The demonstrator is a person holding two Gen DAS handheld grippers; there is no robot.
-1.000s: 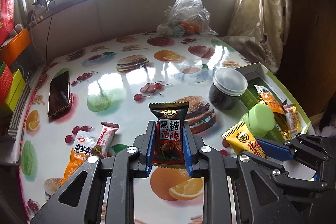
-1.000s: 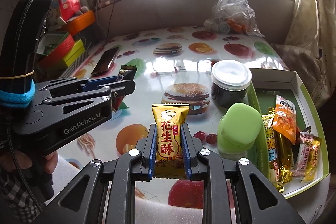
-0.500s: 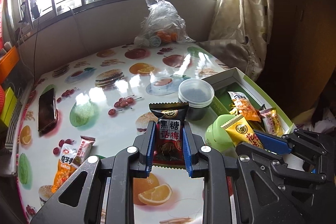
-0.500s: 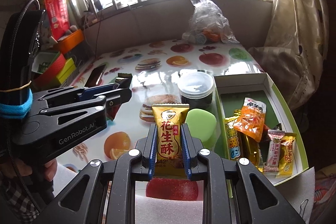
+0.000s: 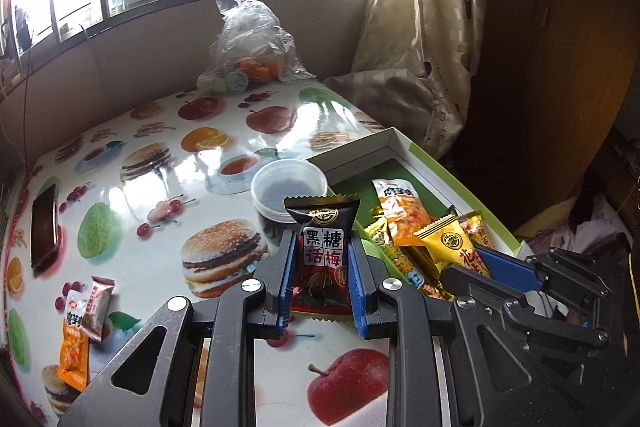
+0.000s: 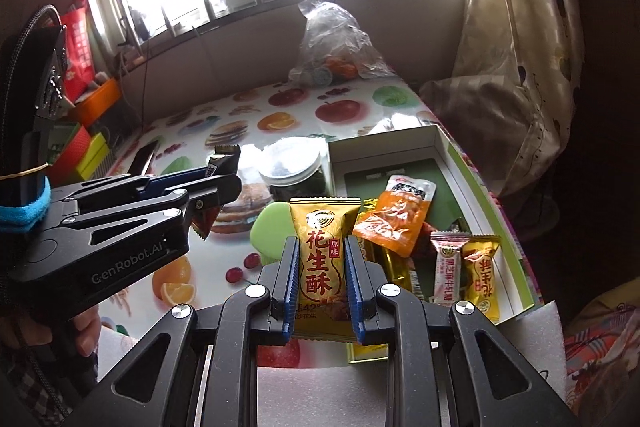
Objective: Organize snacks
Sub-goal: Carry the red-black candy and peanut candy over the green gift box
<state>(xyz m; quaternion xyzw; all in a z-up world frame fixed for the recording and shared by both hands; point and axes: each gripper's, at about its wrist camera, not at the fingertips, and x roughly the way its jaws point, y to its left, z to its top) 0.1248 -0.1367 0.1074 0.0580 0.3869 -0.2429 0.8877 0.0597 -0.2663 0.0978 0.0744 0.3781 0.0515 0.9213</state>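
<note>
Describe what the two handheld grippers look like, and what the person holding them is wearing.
Both grippers are black metal frames with triangular cut-outs, silver rivets and ribbed blue pads lining the fingers. The left gripper bears white "GenRobot.AI" lettering on its side; a blue band, a thin yellow elastic and a black braided cable sit at its rear. The left hand shows a dark checked sleeve.

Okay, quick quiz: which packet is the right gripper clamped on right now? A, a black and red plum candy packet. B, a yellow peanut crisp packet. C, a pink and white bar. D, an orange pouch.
B: in the right wrist view, the right gripper has its blue pads pressed on both sides of the yellow peanut crisp packet; the black and red plum candy packet sits in the left gripper.
</note>
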